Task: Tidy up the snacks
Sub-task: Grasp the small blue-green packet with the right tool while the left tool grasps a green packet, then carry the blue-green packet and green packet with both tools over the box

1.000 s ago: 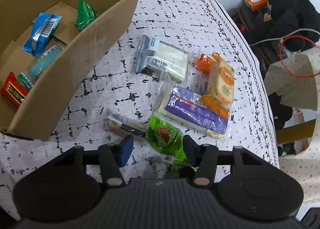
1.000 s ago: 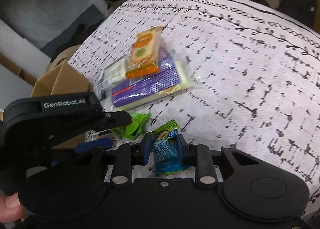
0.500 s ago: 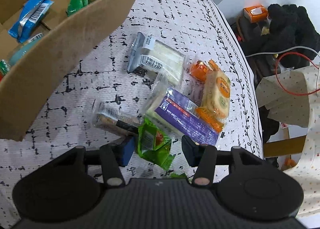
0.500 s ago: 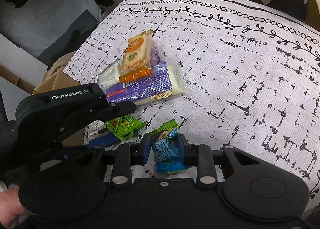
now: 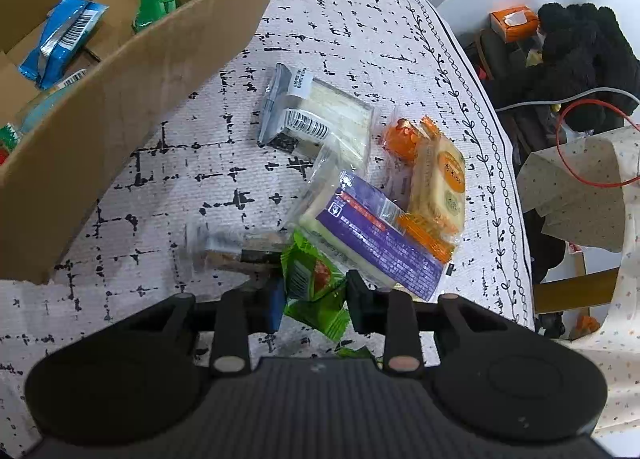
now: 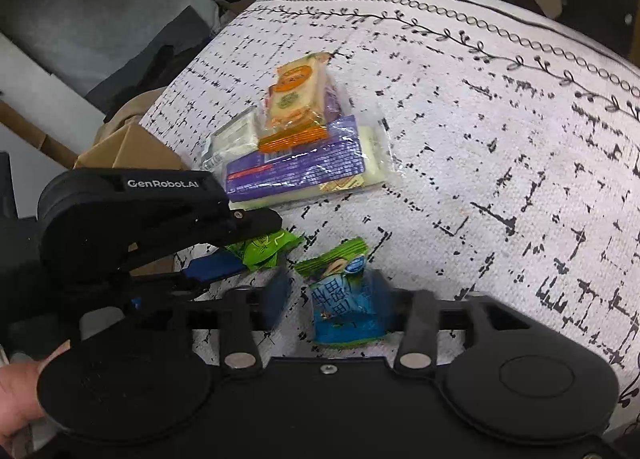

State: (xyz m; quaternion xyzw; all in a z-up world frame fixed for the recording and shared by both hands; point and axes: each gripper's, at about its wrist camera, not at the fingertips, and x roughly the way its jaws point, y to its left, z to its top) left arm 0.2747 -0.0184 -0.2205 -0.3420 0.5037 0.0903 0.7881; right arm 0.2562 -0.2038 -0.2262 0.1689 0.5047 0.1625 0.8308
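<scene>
left tool [image 5: 314,299] pinches green packet [image 5: 310,279]; right tool [image 6: 332,295] opening.

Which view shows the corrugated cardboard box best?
Left wrist: the cardboard box fills the upper left, open, with blue and green packets visible inside. Right wrist shows only one corner, behind the left hand-held gripper.

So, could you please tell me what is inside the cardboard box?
The cardboard box holds a blue packet, a green packet and pale blue and red ones; its near wall hides the rest.
</scene>
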